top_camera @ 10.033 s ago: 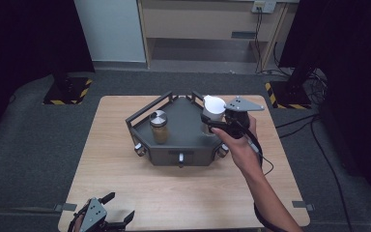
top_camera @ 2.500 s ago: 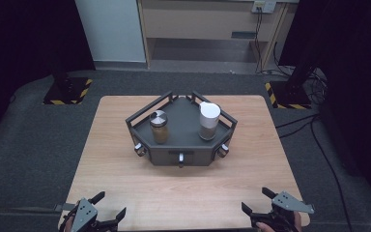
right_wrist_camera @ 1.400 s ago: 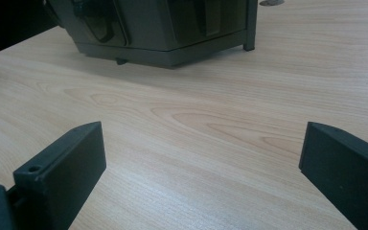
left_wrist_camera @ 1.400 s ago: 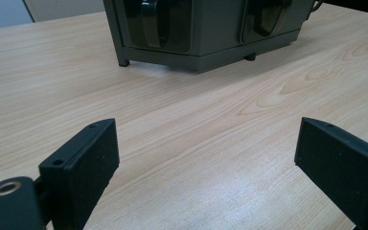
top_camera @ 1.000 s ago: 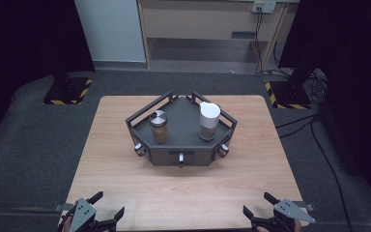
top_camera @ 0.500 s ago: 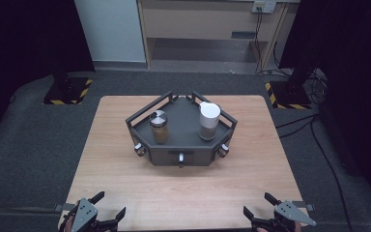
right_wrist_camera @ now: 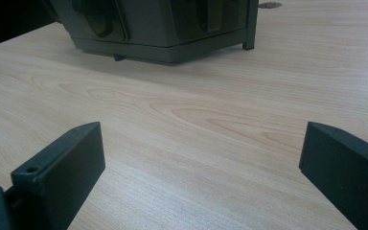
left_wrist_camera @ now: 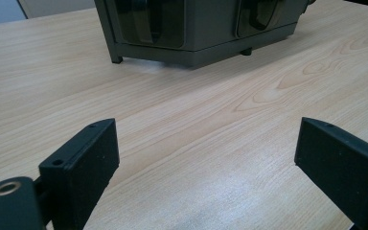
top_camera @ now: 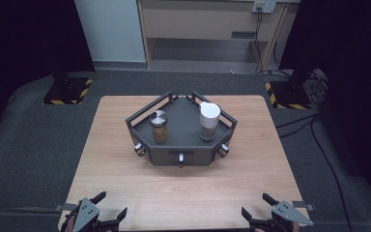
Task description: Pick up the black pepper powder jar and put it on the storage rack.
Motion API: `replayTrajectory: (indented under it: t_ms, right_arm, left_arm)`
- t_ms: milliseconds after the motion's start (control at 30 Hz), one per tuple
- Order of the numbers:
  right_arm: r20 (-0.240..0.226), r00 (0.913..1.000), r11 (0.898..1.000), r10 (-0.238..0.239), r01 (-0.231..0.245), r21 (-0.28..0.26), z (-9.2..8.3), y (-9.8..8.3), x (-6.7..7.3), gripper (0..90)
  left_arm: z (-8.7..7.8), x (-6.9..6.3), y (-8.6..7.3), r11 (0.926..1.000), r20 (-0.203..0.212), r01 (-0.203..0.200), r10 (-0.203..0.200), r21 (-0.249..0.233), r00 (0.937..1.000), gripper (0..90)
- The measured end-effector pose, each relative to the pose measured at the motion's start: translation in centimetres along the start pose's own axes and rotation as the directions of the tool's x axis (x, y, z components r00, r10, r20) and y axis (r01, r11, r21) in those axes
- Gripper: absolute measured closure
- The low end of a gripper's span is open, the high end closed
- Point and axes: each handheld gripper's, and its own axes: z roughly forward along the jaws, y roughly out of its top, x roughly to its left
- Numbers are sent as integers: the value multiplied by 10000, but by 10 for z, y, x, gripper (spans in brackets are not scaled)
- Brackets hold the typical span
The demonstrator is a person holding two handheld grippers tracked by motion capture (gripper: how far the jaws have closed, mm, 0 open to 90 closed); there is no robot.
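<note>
From the high view, a dark grey tray (top_camera: pixel 181 145) with low rails stood in the middle of the wooden worktop (top_camera: pixel 125 193). On the tray stood a small jar (top_camera: pixel 158 127) with a shiny lid and brown stuff inside. Just to its right stood a tall white cup (top_camera: pixel 208 121). The two did not touch. Both stood straight up. The left gripper (top_camera: pixel 110 209) and the right gripper (top_camera: pixel 257 207) sat at the near edge of the worktop, well apart from the tray and from each other.

From the left gripper view, the jar and cup could not be seen. Here the tray's side (left_wrist_camera: pixel 196 28) showed up close, with little feet under it. The left gripper's fingers (left_wrist_camera: pixel 84 163) were spread wide with bare wood between them.

From the right gripper view, the tray's other side (right_wrist_camera: pixel 158 26) showed, low and dark. The right gripper's fingers (right_wrist_camera: pixel 64 175) were spread wide too, holding nothing.
</note>
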Motion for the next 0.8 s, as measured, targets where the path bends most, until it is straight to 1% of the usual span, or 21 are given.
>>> replayTrajectory:
  t_ms: [367, 800]
  right_arm:
    - [-17, 10000, 10000, 18, -18, 63, 2, 0, 1, 28]
    - [22, 10000, 10000, 52, -52, 29, 1, -1, 0, 27]
  left_arm:
    - [2, 0, 0, 10000, 103, 18, -18, 46, 9999, 67]
    - [3, -1, 0, 10000, 115, -32, 31, 81, 9999, 66]
